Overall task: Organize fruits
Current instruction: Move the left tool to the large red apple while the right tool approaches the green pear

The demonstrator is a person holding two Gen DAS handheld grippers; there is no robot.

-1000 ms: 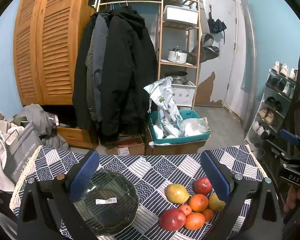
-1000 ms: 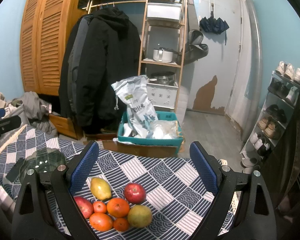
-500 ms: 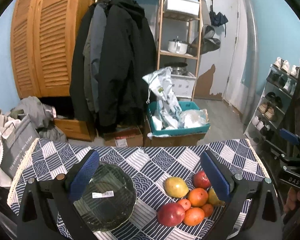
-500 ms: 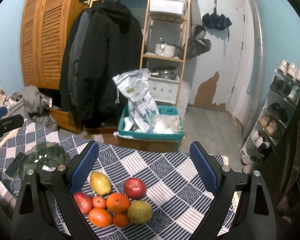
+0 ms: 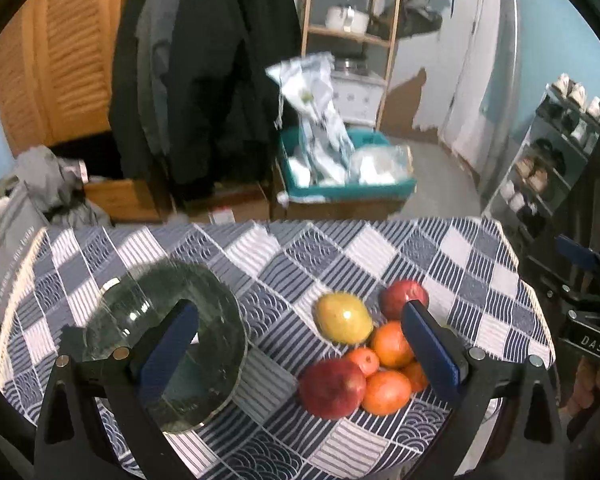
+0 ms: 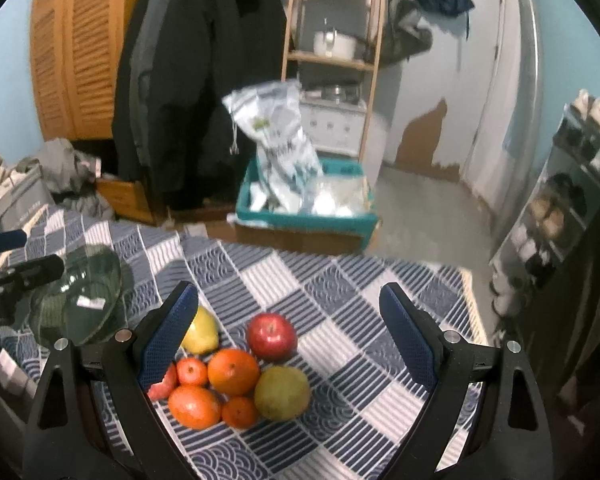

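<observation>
Both claws spread wide and empty, left claw [image 5: 296, 348] over the glass bowl [image 5: 164, 344] at lower left, right claw [image 6: 288, 336] framing the heaped fruit [image 6: 236, 376] at lower centre of the counter [image 6: 340, 280], probably poised for a first pick.

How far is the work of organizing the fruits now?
Nothing looks done: the glass bowl holds no fruit, and the fruits lie clustered on the tablecloth. Nothing is in hand: the left gripper and the right gripper are open above the table. All moving is left.
</observation>
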